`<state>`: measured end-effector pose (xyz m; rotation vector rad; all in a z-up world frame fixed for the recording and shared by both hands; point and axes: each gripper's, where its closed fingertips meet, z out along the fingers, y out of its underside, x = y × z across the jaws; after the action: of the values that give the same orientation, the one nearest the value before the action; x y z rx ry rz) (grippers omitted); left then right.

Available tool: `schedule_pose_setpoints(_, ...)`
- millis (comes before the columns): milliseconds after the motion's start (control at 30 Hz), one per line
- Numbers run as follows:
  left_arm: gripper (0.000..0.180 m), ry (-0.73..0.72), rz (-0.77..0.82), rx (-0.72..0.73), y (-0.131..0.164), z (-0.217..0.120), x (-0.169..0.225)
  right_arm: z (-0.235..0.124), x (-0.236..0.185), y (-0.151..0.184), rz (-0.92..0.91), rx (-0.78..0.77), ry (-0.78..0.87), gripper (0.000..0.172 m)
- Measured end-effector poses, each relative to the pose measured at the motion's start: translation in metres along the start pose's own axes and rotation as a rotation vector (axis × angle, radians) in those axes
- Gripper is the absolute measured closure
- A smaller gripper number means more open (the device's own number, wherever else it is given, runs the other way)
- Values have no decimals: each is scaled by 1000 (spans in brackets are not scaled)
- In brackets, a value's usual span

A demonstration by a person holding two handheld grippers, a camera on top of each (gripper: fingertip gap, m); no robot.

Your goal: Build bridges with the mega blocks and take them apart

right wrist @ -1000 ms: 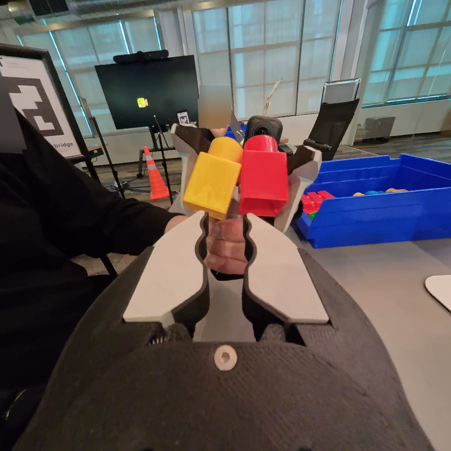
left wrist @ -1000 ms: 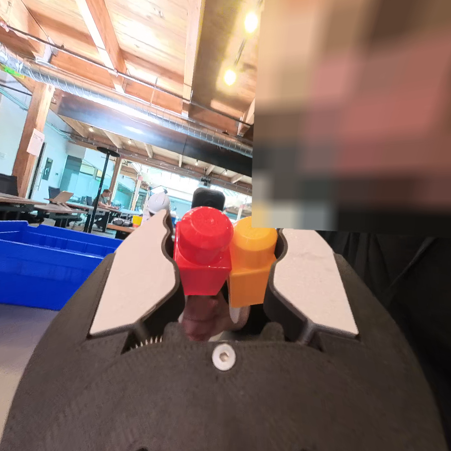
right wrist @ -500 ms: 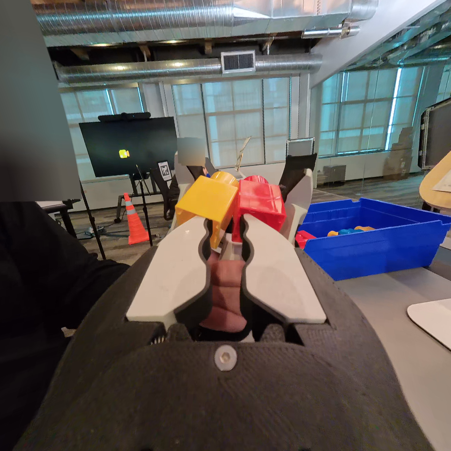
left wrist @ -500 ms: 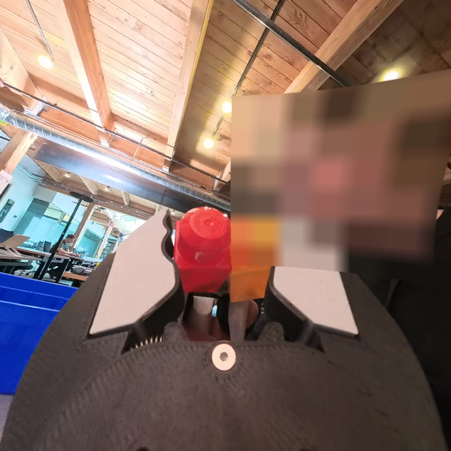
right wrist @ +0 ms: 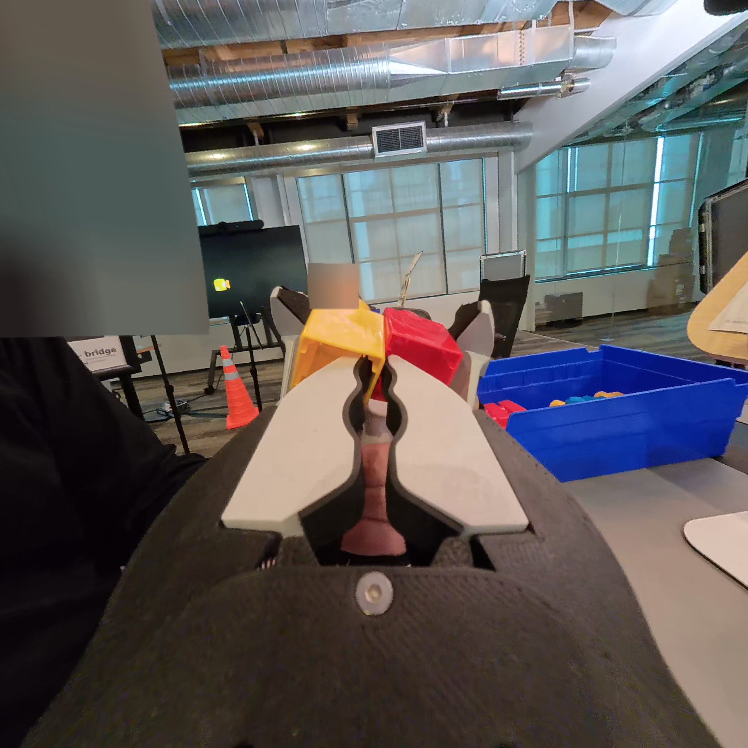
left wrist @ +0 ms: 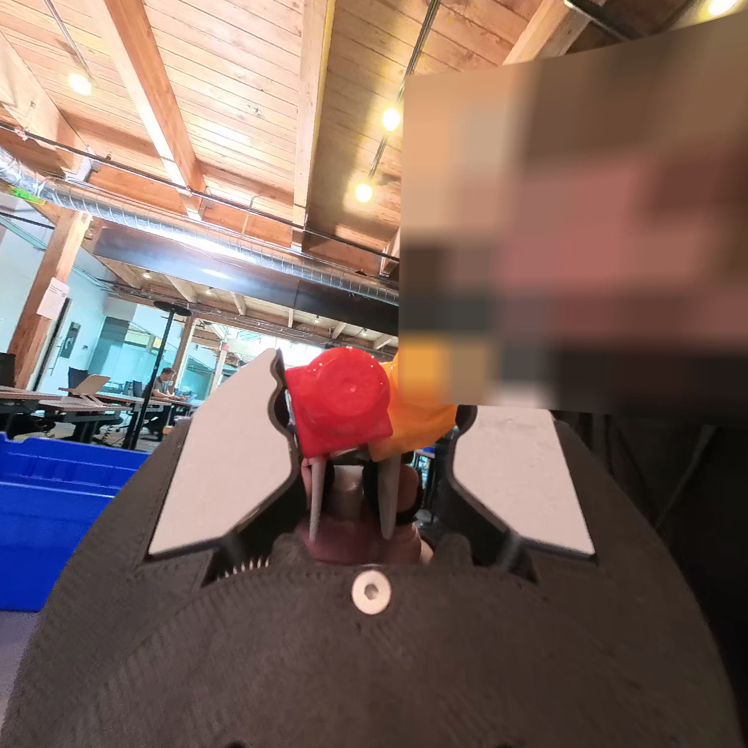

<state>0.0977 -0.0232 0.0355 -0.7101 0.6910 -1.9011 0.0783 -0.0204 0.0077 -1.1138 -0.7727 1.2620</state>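
Left tongs [left wrist: 370, 384]: gripping two blocks side by side, raised clear of the table; one finger [left wrist: 239, 437] lying against the red block, the other partly hidden behind a blur patch.
Red block [left wrist: 340, 396]: sitting betw. left tongs' fingers, stud pointing toward that cam, hollow underside facing the right cam.
Yellow-orange block [right wrist: 344, 332]: touching the red block's side, also in the left tongs, tilting away from the red one at the open end.
Right tongs [right wrist: 374, 364]: fingers nearly together, pinching the yellow-orange block's lower wall corner where it's meeting the red block, coming in from the blocks' underside.
Hand [right wrist: 376, 506]: showing thru the gap behind the right tongs' fingers, wrapping the left tongs' handle.
Blue bin [right wrist: 607, 437]: standing on the grey table [right wrist: 627, 526], toward its far edge, right of the tongs; open top.
Bin contents: red blocks [right wrist: 502, 409] lying in the near left corner; yellow pcs [right wrist: 607, 393] and a blue pc [right wrist: 579, 400] lying farther in, only tops peeking over the wall.
Bin, left cam: showing at the left edge, inside not visible.
White flat item [right wrist: 720, 542]: lying at the table's right edge, partly cut off.
Orange cone [right wrist: 236, 388]: standing on the floor beyond the table.
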Motion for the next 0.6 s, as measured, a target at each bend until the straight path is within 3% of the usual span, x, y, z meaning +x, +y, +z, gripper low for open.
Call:
schedule_pose_setpoints(33, 100, -7, 13, -12, 0, 0, 0, 0, -1, -1, -3, 3, -6, 166)
schedule_pose_setpoints(300, 103, -173, 145, -86, -11, -14, -11, -15, 4, -17, -44, 20, -23, 166)
schedule_pose_setpoints(500, 128, -224, 279, -198, -25, -25, 0, -19, 4, -9, -165, -86, -34, 166)
schedule_pose_setpoints(600, 132, -211, 237, -225, -18, -25, 0, -16, 1, -2, -187, -117, -51, 166)
